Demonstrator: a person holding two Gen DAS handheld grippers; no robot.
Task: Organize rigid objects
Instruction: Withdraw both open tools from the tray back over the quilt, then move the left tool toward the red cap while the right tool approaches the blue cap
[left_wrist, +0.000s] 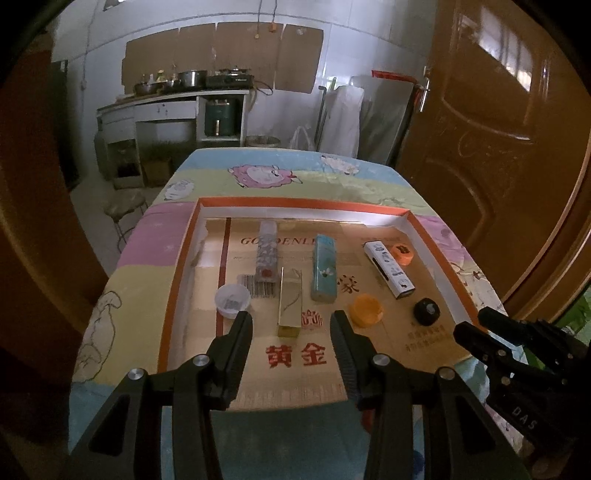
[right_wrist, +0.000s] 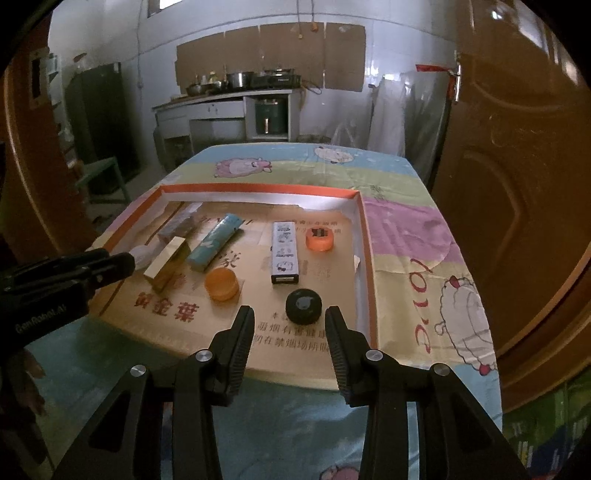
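Observation:
An orange-rimmed cardboard tray (left_wrist: 177, 273) (right_wrist: 365, 258) lies on the table with several small items in it. A gold box (left_wrist: 290, 304) (right_wrist: 168, 264), a teal box (left_wrist: 324, 267) (right_wrist: 212, 243), a patterned clear box (left_wrist: 266, 251), a white printed box (left_wrist: 389, 269) (right_wrist: 284, 251), a white cap (left_wrist: 232, 300), an orange lid (left_wrist: 366, 311) (right_wrist: 221, 283), an orange cap (left_wrist: 402, 254) (right_wrist: 320, 239) and a black cap (left_wrist: 426, 311) (right_wrist: 303, 305). My left gripper (left_wrist: 291, 325) (right_wrist: 122, 264) hangs open, empty, just short of the gold box. My right gripper (right_wrist: 289, 319) (left_wrist: 476, 323) is open and empty, close in front of the black cap.
The table wears a cartoon sheep cloth (left_wrist: 266, 173) (right_wrist: 454, 295). A brown door (left_wrist: 491, 147) (right_wrist: 517, 184) stands close on the right. A kitchen counter with pots (left_wrist: 184, 92) lines the far wall, and a stool (left_wrist: 123, 206) stands left of the table.

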